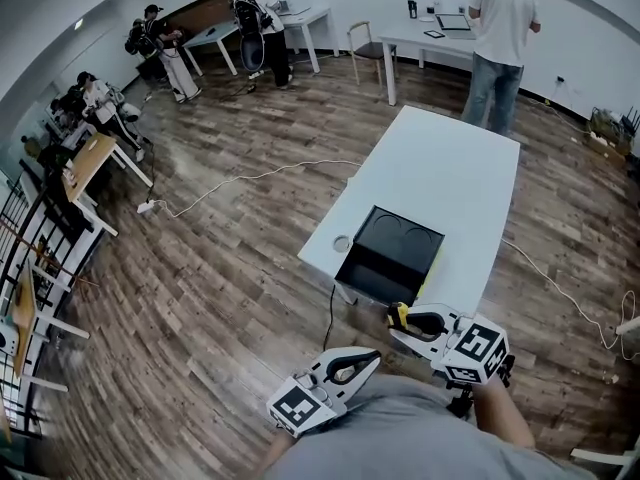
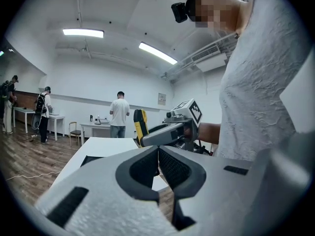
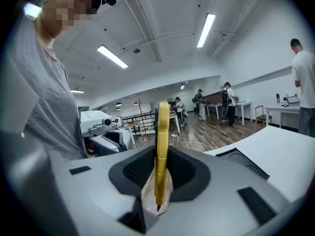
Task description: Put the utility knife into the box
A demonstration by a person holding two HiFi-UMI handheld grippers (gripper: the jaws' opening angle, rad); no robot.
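The black open box (image 1: 392,251) sits at the near end of the white table (image 1: 450,168). Just short of the table's near edge, my right gripper (image 1: 408,323) is shut on the yellow utility knife (image 1: 400,315), which stands upright between the jaws. The right gripper view shows the knife (image 3: 162,127) clamped in my right gripper (image 3: 161,156), with the box (image 3: 242,158) to the right. My left gripper (image 1: 368,361) hangs lower left, near my body. It (image 2: 158,154) is shut with nothing held. The left gripper view also shows the knife (image 2: 140,125).
A small white ring (image 1: 342,242) lies on the table's near left corner. A person (image 1: 503,28) stands beyond the table's far end by a desk (image 1: 440,38). A white cable (image 1: 250,178) runs across the wooden floor to the left. More people and desks line the far left wall.
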